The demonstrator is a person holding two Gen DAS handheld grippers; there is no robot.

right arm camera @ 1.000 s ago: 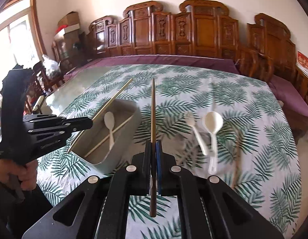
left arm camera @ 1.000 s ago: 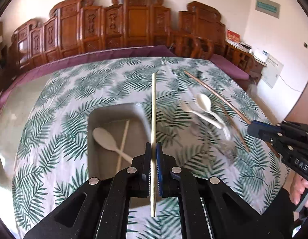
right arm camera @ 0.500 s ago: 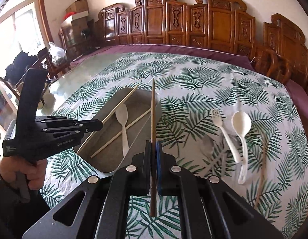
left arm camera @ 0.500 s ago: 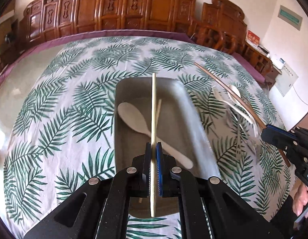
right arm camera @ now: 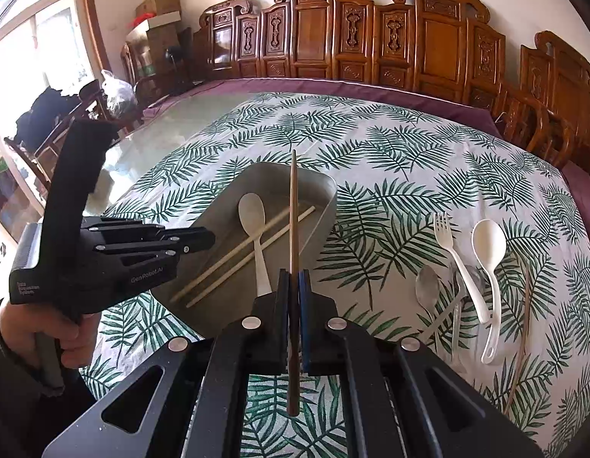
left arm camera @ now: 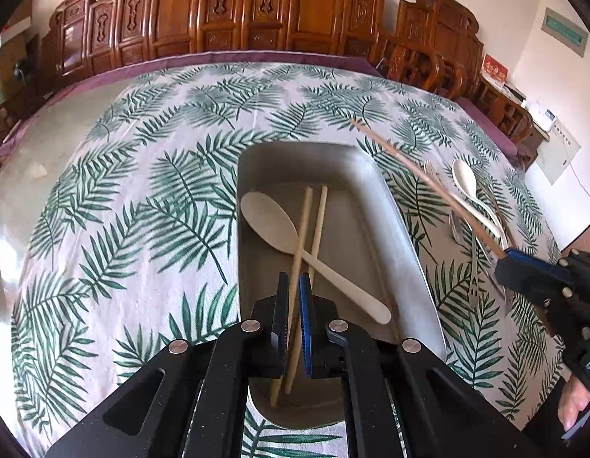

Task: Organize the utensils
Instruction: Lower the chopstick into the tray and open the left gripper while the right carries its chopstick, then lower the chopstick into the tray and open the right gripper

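Left gripper [left arm camera: 293, 305] over tray [left arm camera: 375, 206] holding spoon [left arm camera: 272, 225], chopsticks [left arm camera: 319, 221].

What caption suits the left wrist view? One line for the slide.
Left gripper lowers a pale chopstick into the grey tray beside a spoon.

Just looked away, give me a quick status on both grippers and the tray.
Left gripper shut on light chopstick, over tray. Right gripper shut on dark chopstick. Nothing blocking.

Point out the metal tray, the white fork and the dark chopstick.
metal tray [right arm camera: 325, 206], right wrist view, right wall.
white fork [right arm camera: 460, 263], right wrist view, handle.
dark chopstick [right arm camera: 293, 210], right wrist view, shaft above the fingers.
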